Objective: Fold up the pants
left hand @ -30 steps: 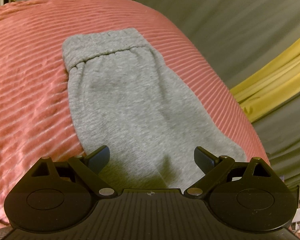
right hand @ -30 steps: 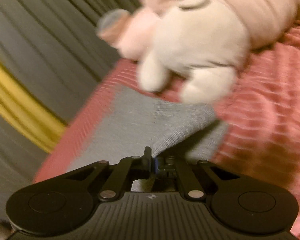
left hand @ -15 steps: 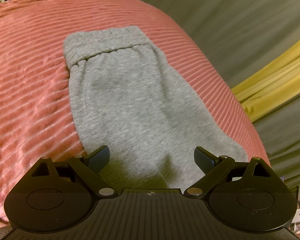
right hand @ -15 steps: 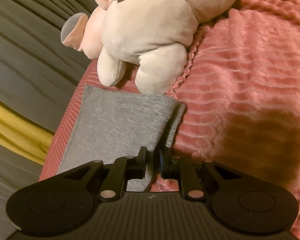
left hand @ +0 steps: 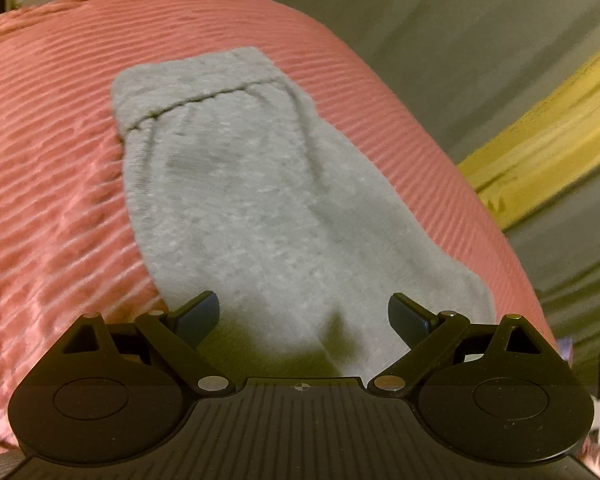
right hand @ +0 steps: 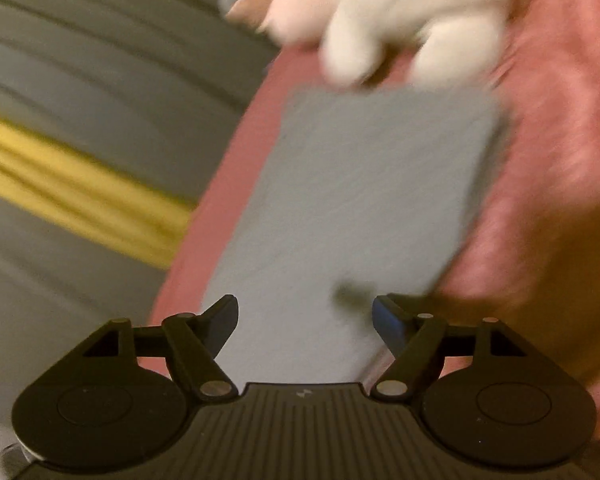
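Left wrist view: pants (left hand: 268, 208) run lengthwise straight ahead of left gripper (left hand: 304, 314), waistband far; both grippers' jaws spread, empty

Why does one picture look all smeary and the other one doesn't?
Right wrist view: motion blur smears the plush toy and the grey pants. Left wrist view: only slightly soft, so the pants' waistband and the pink blanket's ribs show; fisheye bends the edges.

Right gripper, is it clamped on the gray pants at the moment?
No, the right gripper has its fingers spread wide apart, with the gray pants lying flat on the pink blanket.
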`<state>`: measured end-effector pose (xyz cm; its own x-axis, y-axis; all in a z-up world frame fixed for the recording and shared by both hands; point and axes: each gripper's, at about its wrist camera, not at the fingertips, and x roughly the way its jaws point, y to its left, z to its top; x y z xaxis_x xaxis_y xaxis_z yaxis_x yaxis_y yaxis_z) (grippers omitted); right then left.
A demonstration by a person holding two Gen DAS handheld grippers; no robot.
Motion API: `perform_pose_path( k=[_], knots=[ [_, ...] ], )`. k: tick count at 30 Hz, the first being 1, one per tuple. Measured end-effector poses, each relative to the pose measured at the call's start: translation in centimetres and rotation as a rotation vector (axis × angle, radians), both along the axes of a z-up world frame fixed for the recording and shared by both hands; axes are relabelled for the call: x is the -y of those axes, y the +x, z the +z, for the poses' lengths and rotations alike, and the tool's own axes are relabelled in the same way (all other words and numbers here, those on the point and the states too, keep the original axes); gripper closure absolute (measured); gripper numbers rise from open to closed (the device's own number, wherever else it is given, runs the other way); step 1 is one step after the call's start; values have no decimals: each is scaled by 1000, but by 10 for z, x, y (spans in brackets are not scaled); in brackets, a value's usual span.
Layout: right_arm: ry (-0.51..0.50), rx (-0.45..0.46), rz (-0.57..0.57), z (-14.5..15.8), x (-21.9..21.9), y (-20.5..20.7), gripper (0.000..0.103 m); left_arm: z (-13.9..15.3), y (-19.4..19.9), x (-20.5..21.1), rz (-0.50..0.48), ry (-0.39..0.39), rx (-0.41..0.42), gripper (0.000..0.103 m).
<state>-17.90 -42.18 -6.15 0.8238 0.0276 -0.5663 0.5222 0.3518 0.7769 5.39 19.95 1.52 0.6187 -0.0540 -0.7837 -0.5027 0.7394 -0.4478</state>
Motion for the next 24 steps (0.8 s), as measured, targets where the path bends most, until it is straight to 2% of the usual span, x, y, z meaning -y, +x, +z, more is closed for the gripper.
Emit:
perform_pose_path(
  k=[2, 4, 7, 9, 12, 14, 16, 18, 20, 21, 24],
  knots=[
    [125, 14, 63, -11, -8, 18, 24, 1, 2, 3, -24, 11, 0, 7],
    [218, -19, 83, -23, -11, 33, 17, 0, 2, 4, -31, 13, -4, 7],
    [123, -134, 81, -19, -5, 45, 17, -1, 1, 1, -27, -7, -5, 7],
    [139, -129, 48, -21, 11, 42, 17, -2, 1, -1, -23, -18, -6, 7],
    [149, -89, -76, -22, 48, 23, 17, -2, 2, 0, -25, -18, -10, 7],
    [104, -97, -146, -17, 65, 9, 17, -1, 4, 3, -45, -4, -12, 7],
    [6, -150, -177, -7, 73, 2, 17, 2, 6, 10, -85, 15, -10, 6],
    [-50, -169, -179, -3, 71, -1, 13, 9, 10, 24, -167, 35, 28, 6],
    [-76, -132, -165, -10, 62, 1, 4, 15, 16, 44, -264, 53, 77, 6],
    [-110, -111, -161, -13, 53, 2, 4, 15, 20, 54, -306, 68, 85, 5],
    [-213, -135, -138, -10, 39, 11, 4, 9, 44, 90, -421, 143, 35, 5]
  ],
)
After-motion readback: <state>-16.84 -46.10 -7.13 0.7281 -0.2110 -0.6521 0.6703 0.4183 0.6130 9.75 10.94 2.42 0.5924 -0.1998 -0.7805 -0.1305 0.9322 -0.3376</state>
